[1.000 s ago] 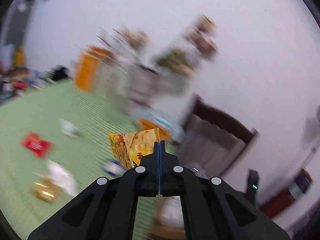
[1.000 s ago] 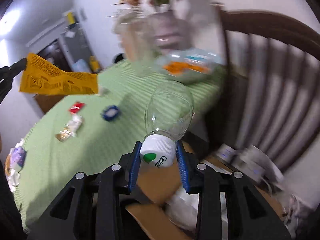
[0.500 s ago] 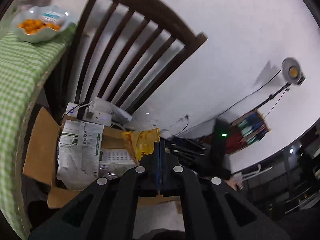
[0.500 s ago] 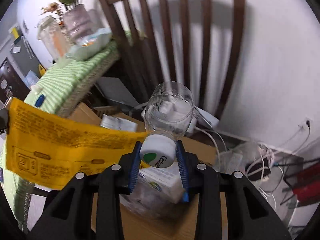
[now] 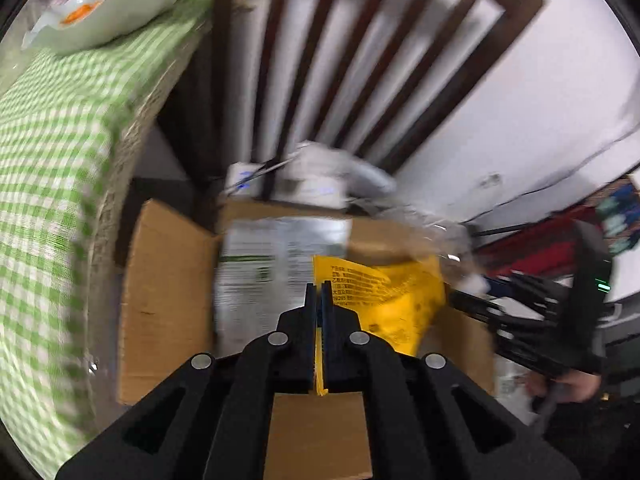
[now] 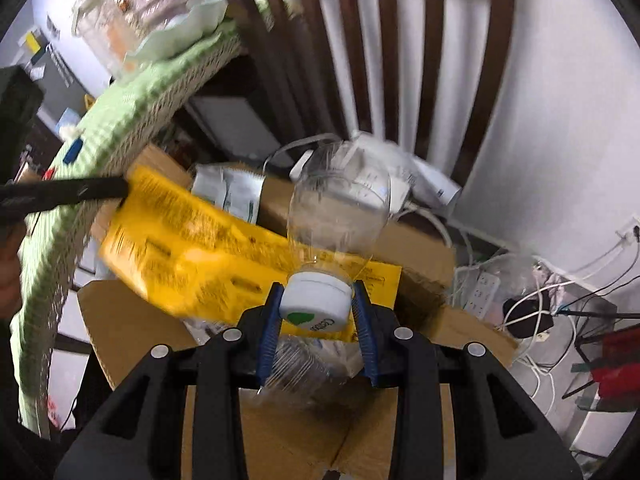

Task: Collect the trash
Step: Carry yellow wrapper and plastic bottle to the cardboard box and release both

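Note:
My left gripper [image 5: 317, 292] is shut on a yellow snack wrapper [image 5: 384, 296] and holds it over an open cardboard box [image 5: 160, 280] on the floor. The wrapper also shows in the right wrist view [image 6: 192, 256], with the left gripper [image 6: 120, 190] pinching its far corner. My right gripper [image 6: 316, 292] is shut on the white cap of a clear plastic bottle [image 6: 340, 208], above the same box [image 6: 132, 332]. A white printed packet [image 5: 276, 264] and clear plastic lie in the box.
A dark wooden chair [image 5: 360, 60] stands behind the box. The table with the green checked cloth [image 5: 48, 160] is at the left, a white bowl [image 5: 112, 0] on its edge. White chargers and cables [image 6: 480, 280] lie on the floor at the right.
Both grippers have swung from the table down over the cardboard box. The wrapper and the bottle stay held and now hang closer to the box.

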`<state>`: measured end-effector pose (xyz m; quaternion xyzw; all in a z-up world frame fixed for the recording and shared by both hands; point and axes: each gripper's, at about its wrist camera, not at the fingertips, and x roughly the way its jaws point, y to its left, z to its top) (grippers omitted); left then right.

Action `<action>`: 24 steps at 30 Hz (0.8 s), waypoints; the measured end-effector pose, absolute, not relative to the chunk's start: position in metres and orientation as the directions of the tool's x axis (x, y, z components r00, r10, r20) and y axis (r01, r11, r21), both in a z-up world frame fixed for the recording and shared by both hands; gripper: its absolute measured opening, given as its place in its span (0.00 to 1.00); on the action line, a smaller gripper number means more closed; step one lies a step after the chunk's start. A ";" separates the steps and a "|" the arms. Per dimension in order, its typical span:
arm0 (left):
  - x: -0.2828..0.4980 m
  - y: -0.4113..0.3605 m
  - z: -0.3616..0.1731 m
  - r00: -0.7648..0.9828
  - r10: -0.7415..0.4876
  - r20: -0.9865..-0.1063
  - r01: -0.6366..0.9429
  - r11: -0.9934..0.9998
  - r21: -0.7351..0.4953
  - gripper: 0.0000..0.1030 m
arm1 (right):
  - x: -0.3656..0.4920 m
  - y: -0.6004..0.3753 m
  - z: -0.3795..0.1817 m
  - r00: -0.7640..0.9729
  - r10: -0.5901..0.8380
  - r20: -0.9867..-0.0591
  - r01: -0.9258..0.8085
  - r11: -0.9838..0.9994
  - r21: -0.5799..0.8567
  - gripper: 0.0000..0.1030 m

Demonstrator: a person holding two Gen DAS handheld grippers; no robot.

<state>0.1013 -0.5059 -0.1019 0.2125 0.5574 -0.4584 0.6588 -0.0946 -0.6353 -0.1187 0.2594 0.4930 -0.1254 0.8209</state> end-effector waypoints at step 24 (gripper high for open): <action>0.113 -0.481 -0.090 0.104 -0.367 -0.925 0.858 0.503 -0.103 0.34 | -0.123 -0.620 -0.112 0.319 -0.016 -0.948 0.529 0.833 0.164 0.50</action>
